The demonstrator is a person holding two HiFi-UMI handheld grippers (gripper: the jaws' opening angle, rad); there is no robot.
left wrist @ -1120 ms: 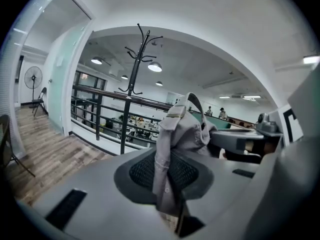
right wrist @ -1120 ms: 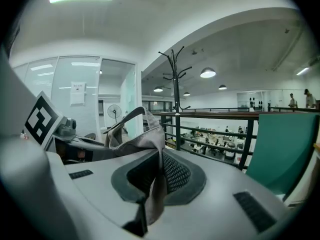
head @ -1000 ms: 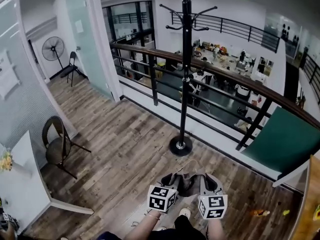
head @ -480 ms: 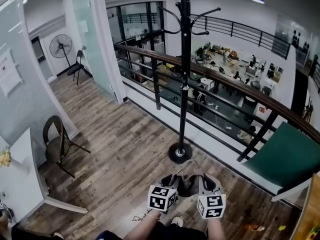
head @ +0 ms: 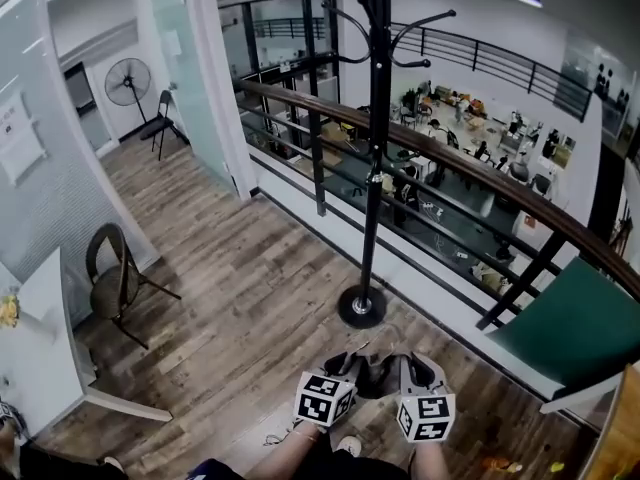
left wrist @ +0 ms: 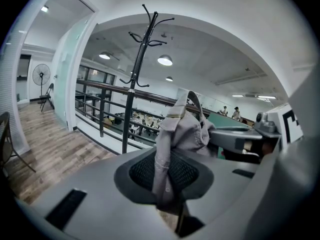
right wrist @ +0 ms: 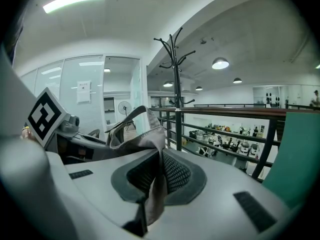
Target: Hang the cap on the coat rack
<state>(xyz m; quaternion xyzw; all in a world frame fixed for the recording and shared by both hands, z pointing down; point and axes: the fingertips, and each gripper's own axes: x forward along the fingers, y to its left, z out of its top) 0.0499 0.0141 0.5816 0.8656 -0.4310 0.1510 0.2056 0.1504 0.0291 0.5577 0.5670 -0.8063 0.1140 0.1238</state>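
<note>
A grey-beige cap hangs stretched between my two grippers at the bottom of the head view. My left gripper is shut on one side of the cap, the fabric pinched between its jaws. My right gripper is shut on the other side of the cap. The black coat rack stands straight ahead, its round base on the wooden floor a short way beyond the grippers. Its hooks rise well above the cap. The rack shows ahead and slightly right in the right gripper view.
A railing with a wooden top rail runs behind the rack, over a lower floor with desks. A green panel leans at the right. A chair and white table stand at the left; a fan is far back left.
The view has drawn closer to the coat rack and tilted; the rack's base now lies nearer the grippers. Both grippers keep their hold on the cap.
</note>
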